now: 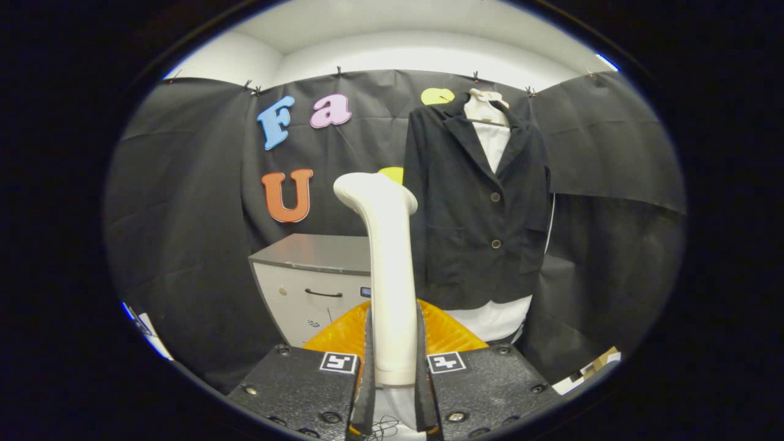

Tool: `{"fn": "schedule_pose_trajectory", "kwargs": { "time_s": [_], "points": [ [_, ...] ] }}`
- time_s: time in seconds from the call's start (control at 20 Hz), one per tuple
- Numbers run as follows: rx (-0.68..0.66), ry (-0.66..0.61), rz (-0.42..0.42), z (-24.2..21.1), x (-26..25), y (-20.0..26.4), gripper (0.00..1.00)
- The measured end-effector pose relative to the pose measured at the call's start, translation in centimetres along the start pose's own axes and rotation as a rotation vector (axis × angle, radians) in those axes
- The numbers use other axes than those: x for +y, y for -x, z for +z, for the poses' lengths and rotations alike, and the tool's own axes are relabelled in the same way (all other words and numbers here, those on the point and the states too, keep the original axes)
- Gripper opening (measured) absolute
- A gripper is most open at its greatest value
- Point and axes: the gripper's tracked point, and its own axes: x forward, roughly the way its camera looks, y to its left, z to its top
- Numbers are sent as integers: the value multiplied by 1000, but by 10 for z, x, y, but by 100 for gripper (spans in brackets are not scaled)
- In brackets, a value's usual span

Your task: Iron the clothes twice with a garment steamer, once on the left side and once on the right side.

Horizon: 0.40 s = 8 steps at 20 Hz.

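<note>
1. A grey-topped cabinet (309,275) with pale drawer fronts and a dark handle stands against the black cloth wall (184,245), well beyond the fingers and to their left.
2. The gripper (395,373) is clamped on the garment steamer (387,269): both fingers (366,380) press against the lower part of its white handle, one on each side.
3. The steamer stands upright between the fingers, and its head bends over toward the left at the top, level with the jacket's chest.
4. An orange ribbed part (450,331) fans out just behind the steamer's handle, above the gripper's body.
5. The black jacket (484,208) hangs on a white hanger (487,107) against the wall, just right of the steamer and beyond it; the two are apart.
6. A white shirt (496,144) shows at the jacket's open collar and again below its hem.
7. Two buttons run down the jacket's front, and the lapels lie flat.
</note>
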Motion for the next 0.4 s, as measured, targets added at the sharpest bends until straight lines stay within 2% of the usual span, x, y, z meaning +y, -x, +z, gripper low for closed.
{"fn": "schedule_pose_trajectory", "kwargs": {
  "time_s": [0.4],
  "points": [
    [5, -14, -7, 0, -4, 6, 29]
  ]
}}
